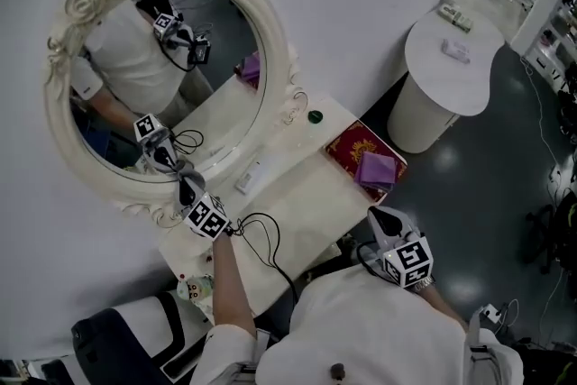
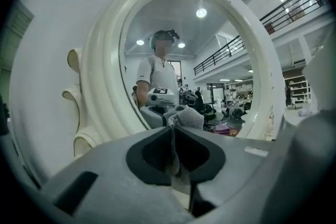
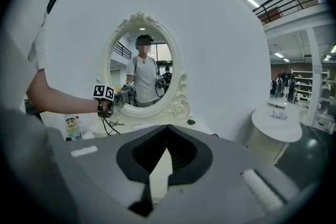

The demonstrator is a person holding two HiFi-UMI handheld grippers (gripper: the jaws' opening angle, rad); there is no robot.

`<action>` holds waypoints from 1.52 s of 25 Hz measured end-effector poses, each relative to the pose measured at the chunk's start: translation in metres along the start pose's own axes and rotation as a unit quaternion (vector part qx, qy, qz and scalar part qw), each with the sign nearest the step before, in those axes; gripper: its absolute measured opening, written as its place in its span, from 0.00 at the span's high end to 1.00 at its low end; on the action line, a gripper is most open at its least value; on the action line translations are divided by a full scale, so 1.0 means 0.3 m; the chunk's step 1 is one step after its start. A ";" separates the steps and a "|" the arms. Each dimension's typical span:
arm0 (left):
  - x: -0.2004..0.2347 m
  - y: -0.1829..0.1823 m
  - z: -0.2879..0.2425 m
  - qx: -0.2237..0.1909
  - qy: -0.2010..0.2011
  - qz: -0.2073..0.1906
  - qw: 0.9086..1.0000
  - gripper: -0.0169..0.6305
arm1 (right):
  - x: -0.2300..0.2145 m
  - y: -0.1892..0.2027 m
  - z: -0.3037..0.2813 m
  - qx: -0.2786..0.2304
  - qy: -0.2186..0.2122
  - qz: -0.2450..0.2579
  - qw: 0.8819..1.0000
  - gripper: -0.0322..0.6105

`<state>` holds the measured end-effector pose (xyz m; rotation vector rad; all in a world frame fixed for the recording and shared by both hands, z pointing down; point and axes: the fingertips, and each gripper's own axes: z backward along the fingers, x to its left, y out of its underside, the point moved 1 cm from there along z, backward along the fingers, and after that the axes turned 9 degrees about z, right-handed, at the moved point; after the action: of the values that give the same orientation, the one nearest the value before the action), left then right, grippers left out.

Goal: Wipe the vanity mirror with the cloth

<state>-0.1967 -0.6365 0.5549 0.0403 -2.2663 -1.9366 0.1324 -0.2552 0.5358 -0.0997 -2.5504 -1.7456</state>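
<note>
reaching forward, left gripper (image 1: 187, 187) holds cloth (image 2: 186, 117) at mirror (image 1: 278, 59).

Left gripper (image 2: 172, 126) clamped on the cloth (image 2: 186, 117), mirror dead ahead

The jaws are pinched together on a grey cloth that bunches up just past the tips. Right beyond it is the vanity mirror (image 2: 220, 55), its chunky cream frame (image 2: 102, 86) curving up to the left, with a person (image 2: 157, 73) in a white shirt reflected in it.
</note>
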 end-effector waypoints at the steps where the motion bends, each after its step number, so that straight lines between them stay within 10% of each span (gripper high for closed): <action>1: -0.002 -0.014 0.023 -0.007 0.011 0.007 1.000 0.94 | 0.008 0.005 0.013 0.001 -0.001 -0.002 1.000 0.94; 11: -0.149 -0.237 0.609 -0.085 0.184 0.087 0.975 0.94 | 0.128 0.023 0.042 -0.044 -0.094 -0.018 0.994 0.94; 17: -0.138 -0.218 1.073 -0.103 0.147 0.076 0.981 0.94 | 0.269 -0.010 0.083 -0.082 -0.228 0.033 0.970 0.94; 27: -0.335 0.199 1.826 -0.057 0.000 0.195 0.979 0.94 | 0.191 0.075 0.441 -0.114 -0.314 0.025 0.942 0.94; 38: -0.739 0.348 2.210 0.010 0.097 0.157 0.983 0.94 | 0.120 0.316 0.870 -0.097 -0.346 -0.021 0.933 0.94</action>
<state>-0.0614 0.0569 0.5360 -0.1152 -2.0259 -1.6710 0.1032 0.0232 0.5322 -0.8097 -2.7889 -2.2973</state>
